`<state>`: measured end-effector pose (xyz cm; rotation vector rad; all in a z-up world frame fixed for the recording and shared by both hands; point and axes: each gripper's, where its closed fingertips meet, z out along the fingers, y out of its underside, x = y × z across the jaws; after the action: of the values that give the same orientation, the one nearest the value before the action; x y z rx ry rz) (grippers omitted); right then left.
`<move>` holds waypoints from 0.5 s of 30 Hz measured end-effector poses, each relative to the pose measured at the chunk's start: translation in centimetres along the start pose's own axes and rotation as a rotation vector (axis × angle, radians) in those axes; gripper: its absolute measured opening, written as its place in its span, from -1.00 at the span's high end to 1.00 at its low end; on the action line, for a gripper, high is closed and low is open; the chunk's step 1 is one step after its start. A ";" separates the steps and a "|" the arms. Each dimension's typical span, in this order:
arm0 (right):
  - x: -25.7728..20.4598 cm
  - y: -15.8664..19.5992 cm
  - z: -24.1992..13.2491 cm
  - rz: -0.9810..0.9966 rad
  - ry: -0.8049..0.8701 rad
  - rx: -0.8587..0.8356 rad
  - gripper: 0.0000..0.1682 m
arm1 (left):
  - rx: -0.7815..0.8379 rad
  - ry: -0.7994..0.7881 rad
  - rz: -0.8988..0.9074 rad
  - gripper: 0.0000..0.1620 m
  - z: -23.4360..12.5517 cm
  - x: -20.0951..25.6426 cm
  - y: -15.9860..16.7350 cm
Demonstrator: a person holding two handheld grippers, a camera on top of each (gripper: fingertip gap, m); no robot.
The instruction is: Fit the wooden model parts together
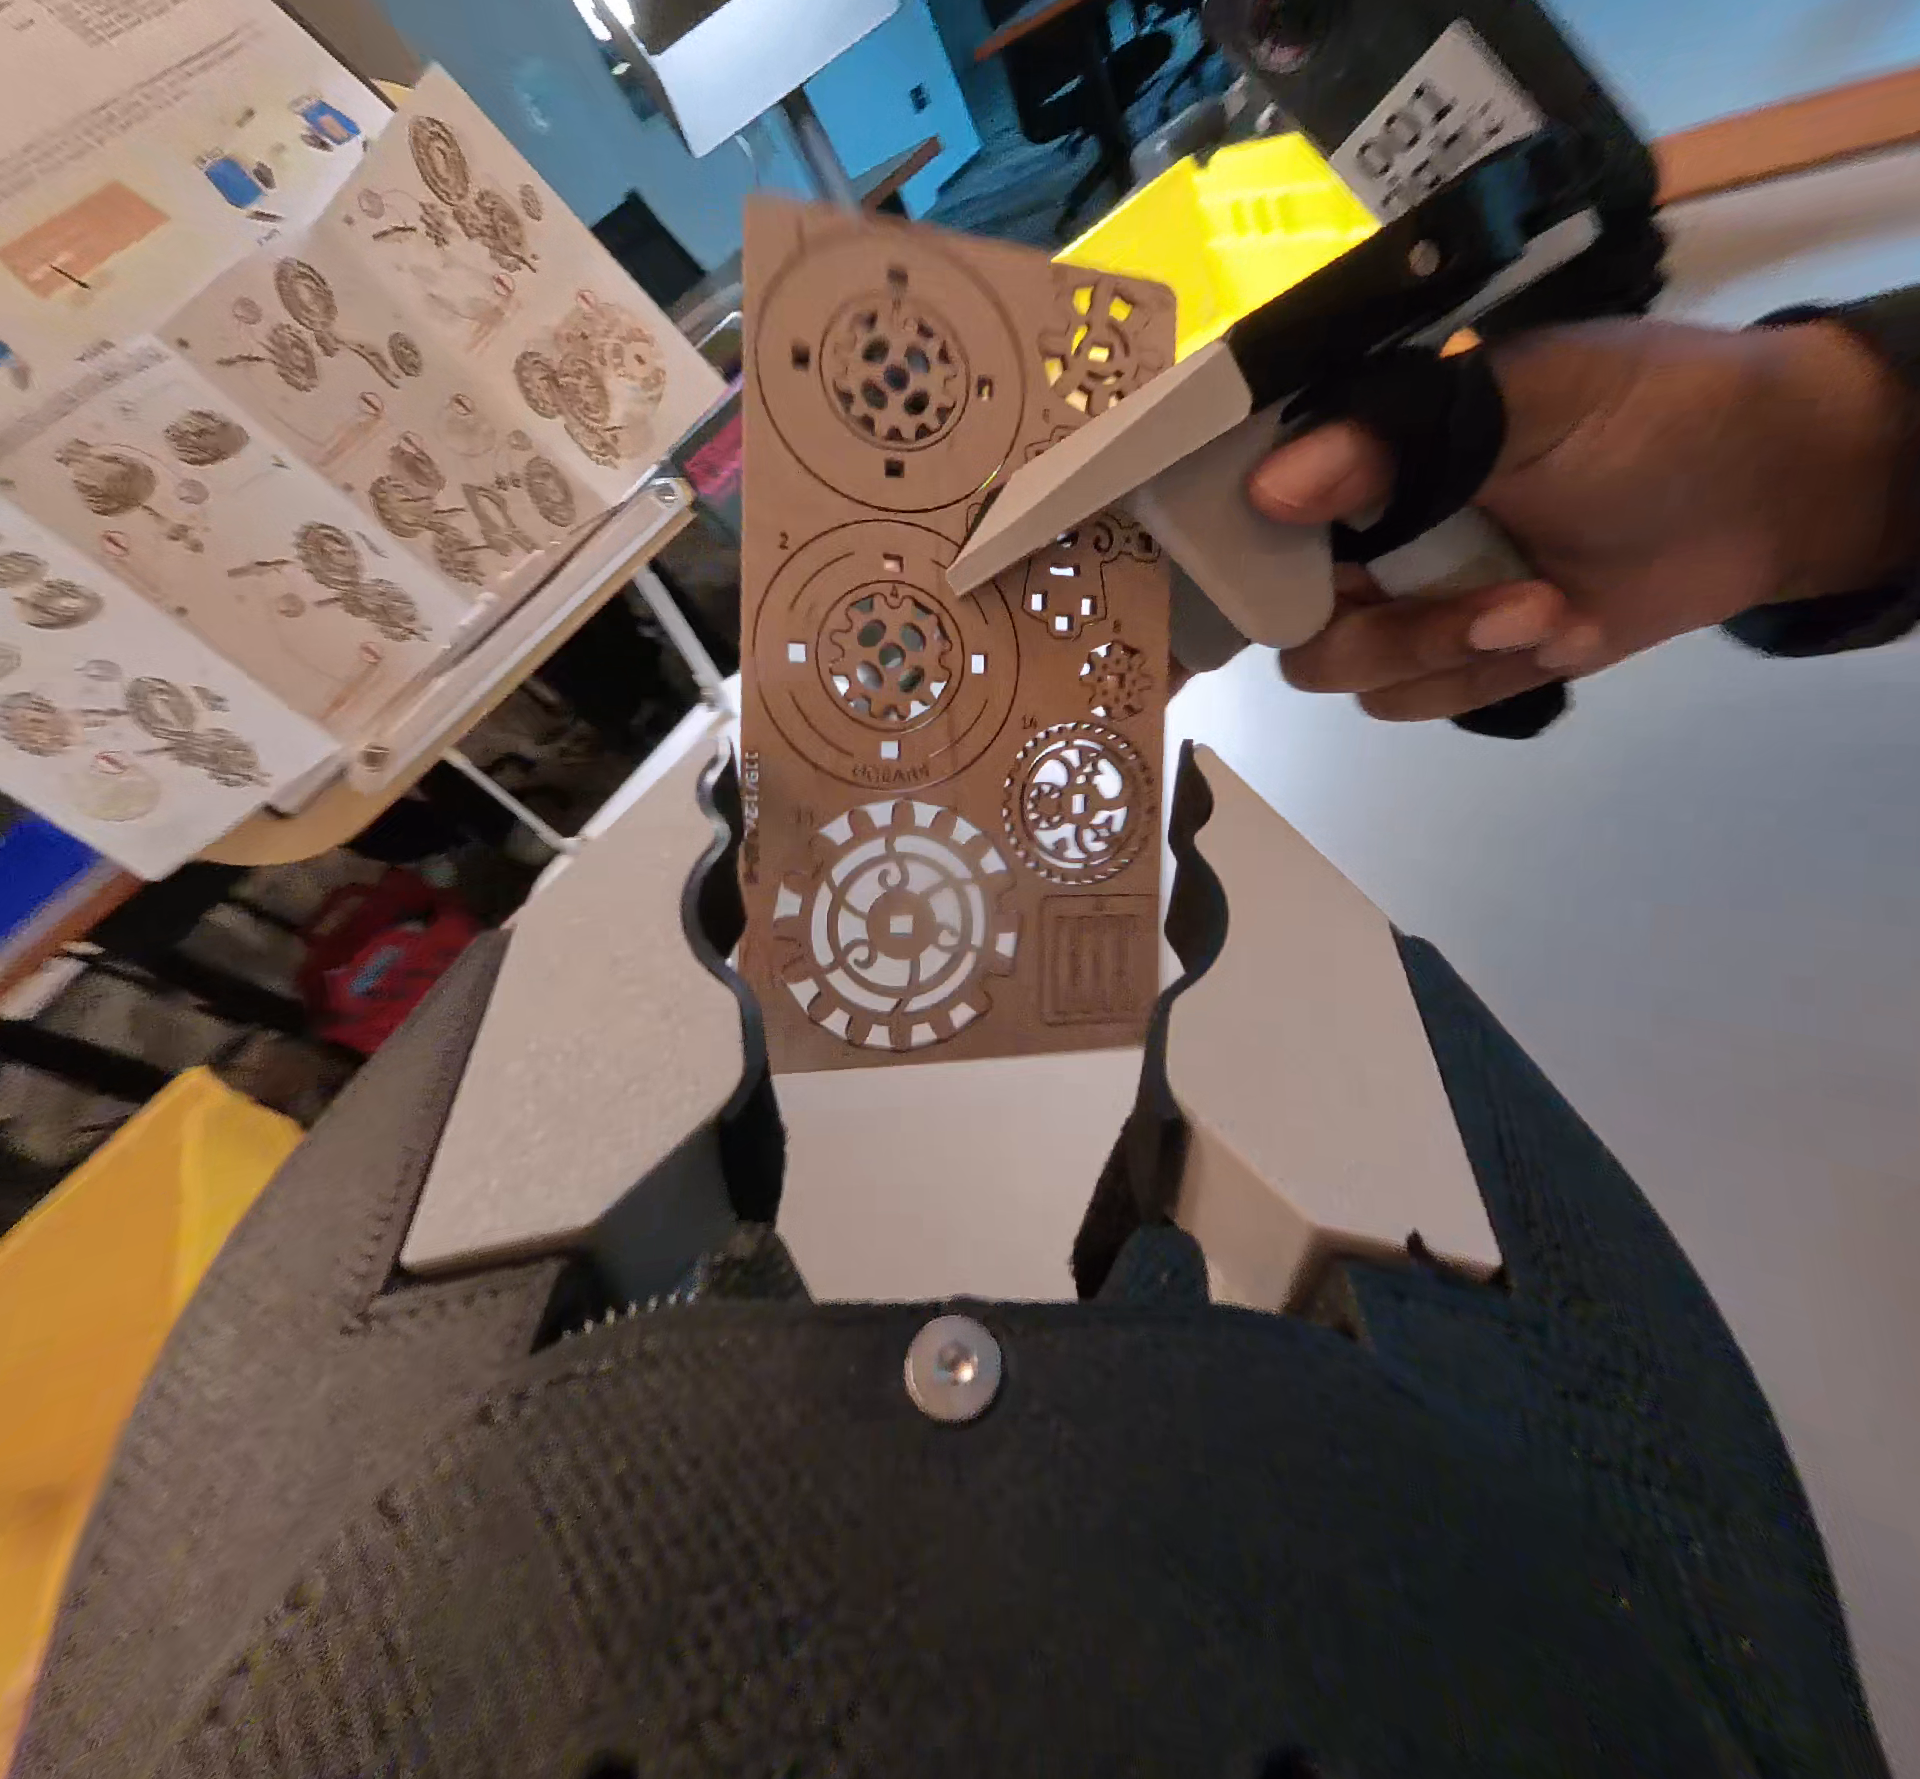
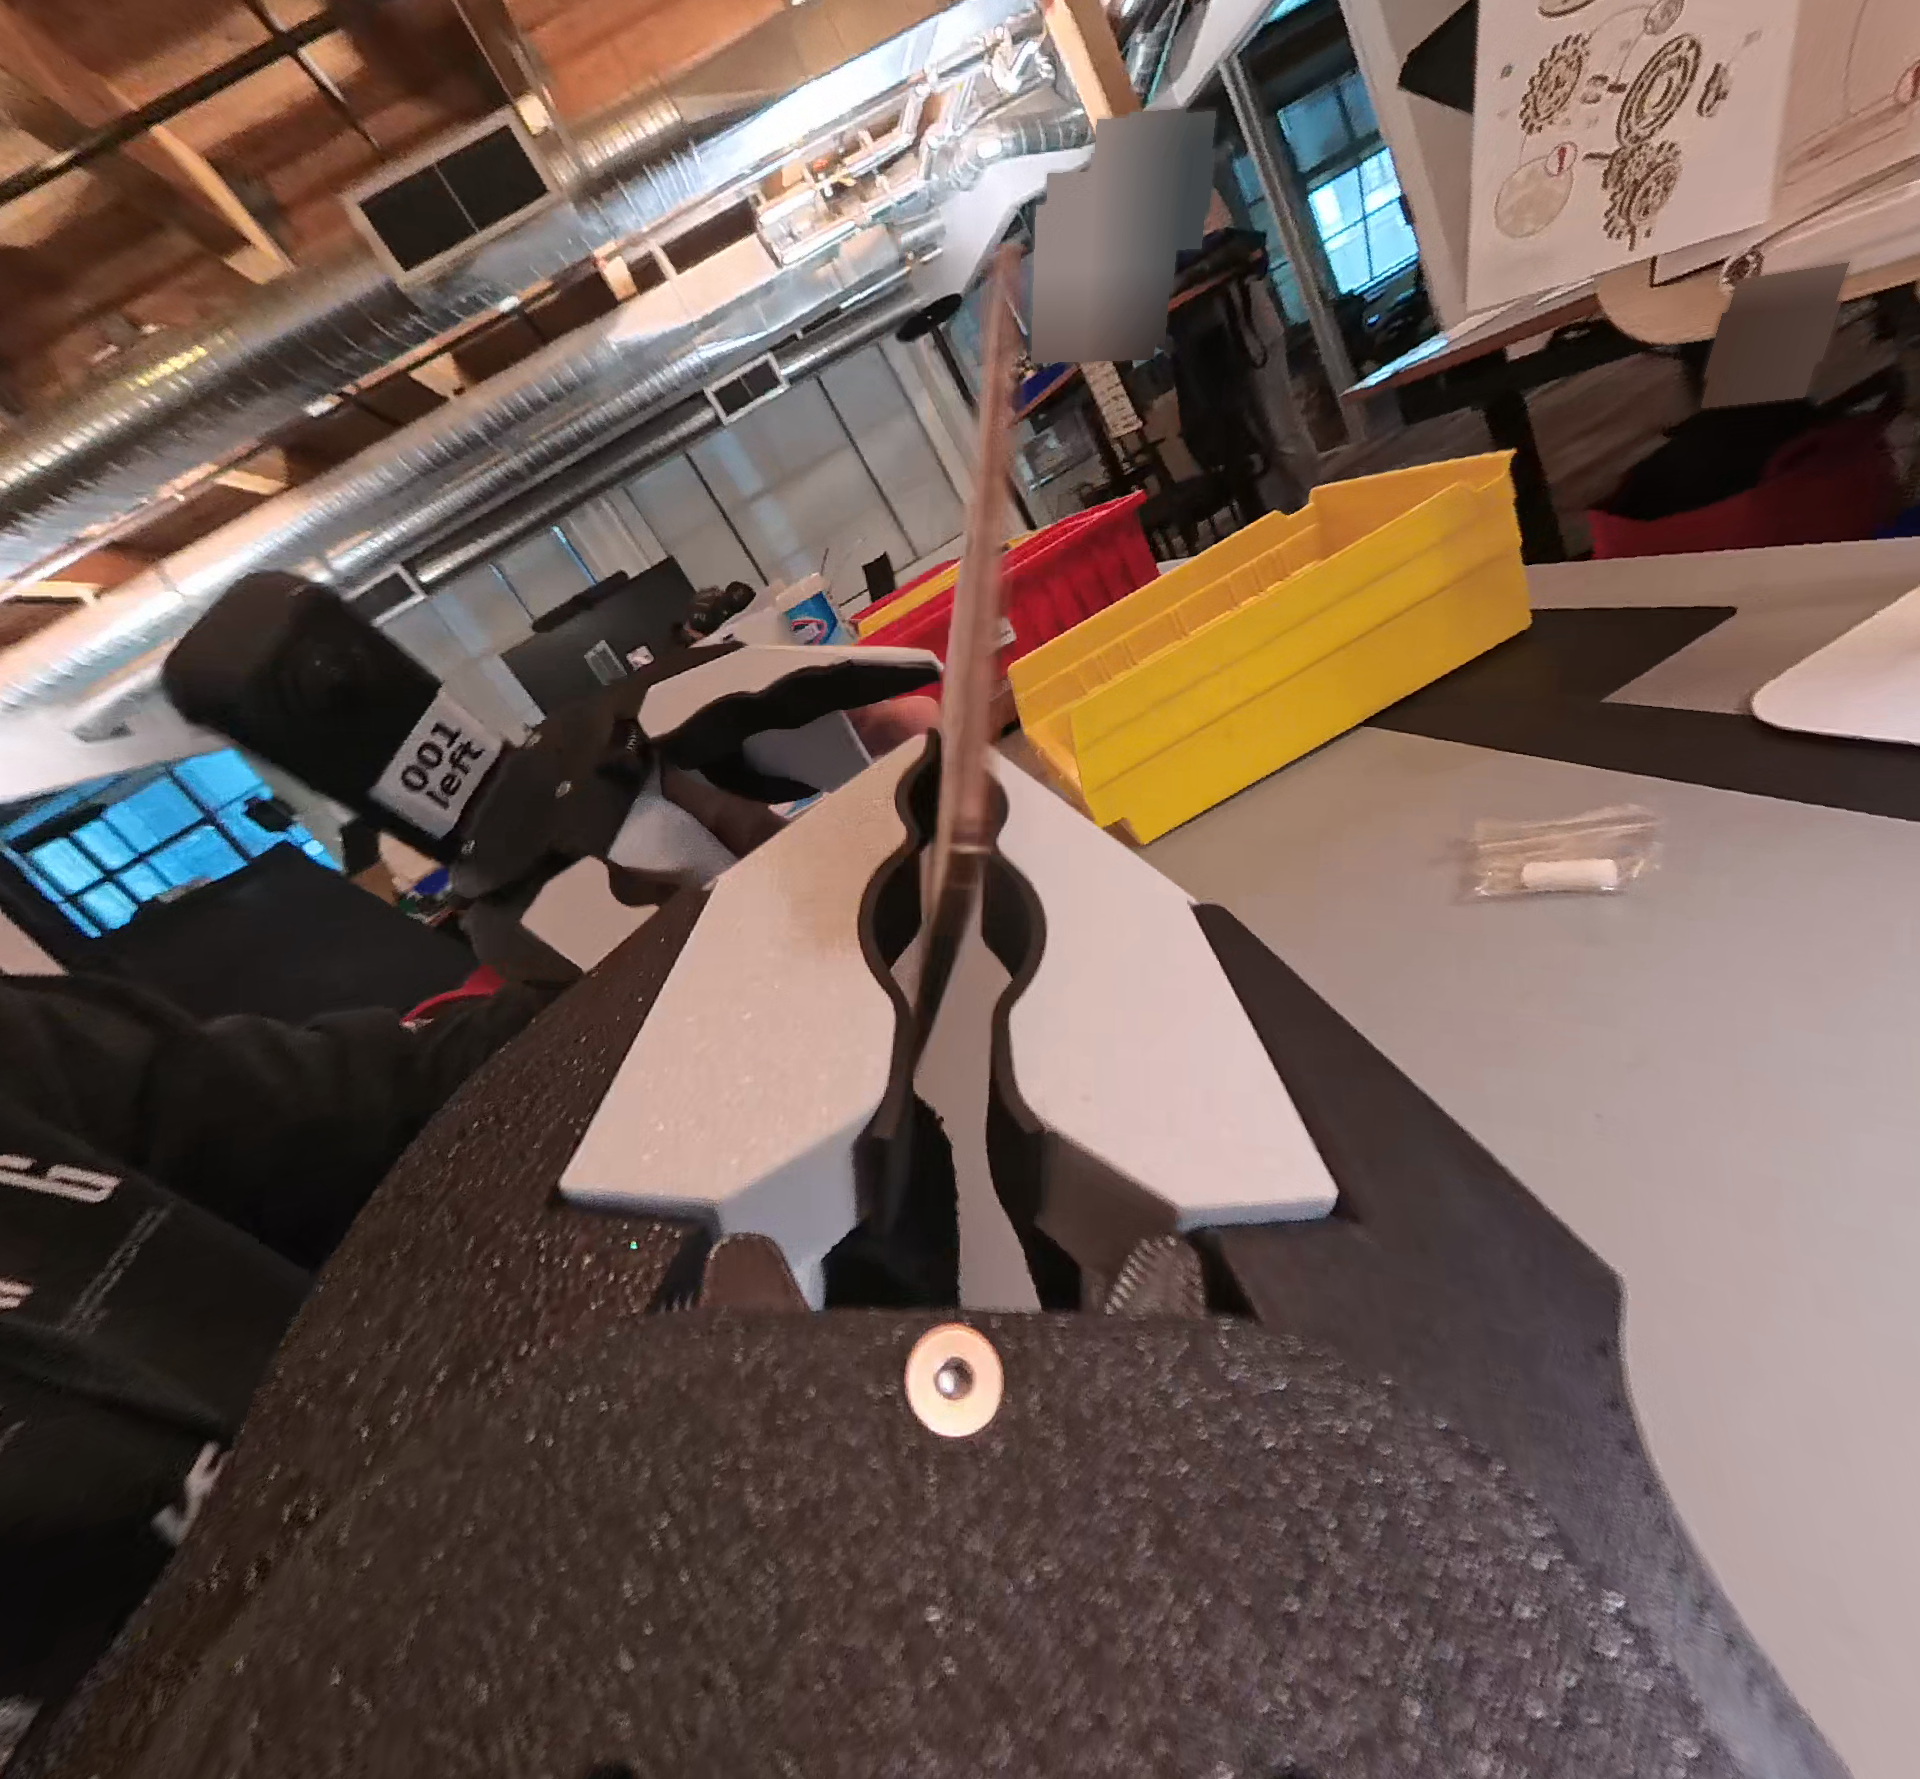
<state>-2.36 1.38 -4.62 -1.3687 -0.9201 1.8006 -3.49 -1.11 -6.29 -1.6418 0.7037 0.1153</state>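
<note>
A thin wooden sheet with laser-cut gears and rings is held upright above the table. My right gripper is shut on its edge; in the right wrist view I see the wooden sheet edge-on, rising from between the pads. In the left wrist view the right gripper comes in from the right, with a hand behind it. My left gripper is open, its fingers wide apart on either side of the sheet's lower part and facing the sheet's flat face. It also shows as the left gripper in the right wrist view, open beside the sheet.
An instruction sheet with gear drawings stands on a holder at the left. A yellow bin and a red bin sit on the grey table. A small plastic bag with a white piece lies to the right. Left tips to right tips: about 4 centimetres.
</note>
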 end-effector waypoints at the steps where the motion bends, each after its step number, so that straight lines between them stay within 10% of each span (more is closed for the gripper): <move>1: 0.0 -0.1 -0.3 0.018 -0.021 -0.018 0.99 | 0.011 0.035 -0.050 -0.06 -0.3 0.1 -0.3; 15: -1.7 2.2 -1.8 0.373 -0.301 -0.227 0.99 | 0.265 0.667 -1.149 0.56 -3.6 -1.6 -0.6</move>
<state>-0.48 -0.96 -5.97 -1.5122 -1.1093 2.2882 -5.57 -3.82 -4.28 -1.5894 0.1397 -1.3307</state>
